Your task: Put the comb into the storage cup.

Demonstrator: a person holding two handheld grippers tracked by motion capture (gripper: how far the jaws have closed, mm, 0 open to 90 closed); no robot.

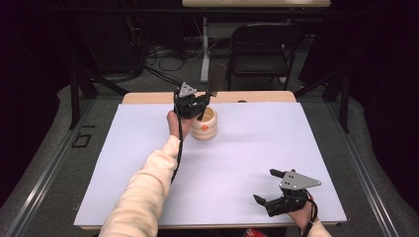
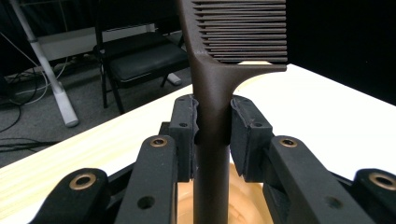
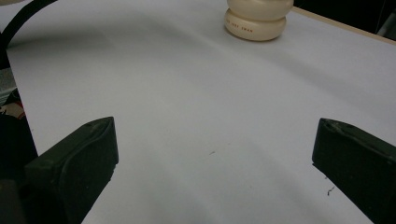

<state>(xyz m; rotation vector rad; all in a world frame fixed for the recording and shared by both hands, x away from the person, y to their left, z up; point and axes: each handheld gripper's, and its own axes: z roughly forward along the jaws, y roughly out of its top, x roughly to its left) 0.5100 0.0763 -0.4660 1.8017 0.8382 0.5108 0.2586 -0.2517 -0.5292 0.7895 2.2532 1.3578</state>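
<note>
High view, left gripper (image 1: 200, 105): sitting at the far side of the white sheet (image 1: 148, 148), over the mouth of the cream pot (image 1: 204, 124), with the person's left hand (image 1: 174, 121) wrapping it.
High view, comb (image 1: 215, 81): standing up dark from the left gripper; teeth too blurred here to make out, probably facing right.
High view, pot: standing upright near the far edge of the table (image 1: 148, 97), showing a small orange mark on its side, unreadable.
High view, right gripper (image 1: 269, 186): resting low at the near right of the sheet, jaws standing well apart, holding nothing.
High view, background: black folding chair (image 1: 259, 47) sitting behind the table.
Left gripper view, grip: both pads (image 2: 246, 135) pressing on the comb (image 2: 212, 102) at its handle, just below the teeth.
Left gripper view, comb look: dark brown, matte, fine parallel teeth running to the right of the spine, round handle going down into the pot (image 2: 243, 200).
Left gripper view, extra: showing the clamp itself, which the high view is hiding.
Right gripper view, jaws: black tips sitting wide apart over bare sheet (image 3: 196, 140).
Right gripper view, writing: pot (image 3: 258, 18) showing one line of small reddish letters on its lower bulge, too small to read.
Right gripper view, pot shape: cream, glossy, two rounded bulges.
</note>
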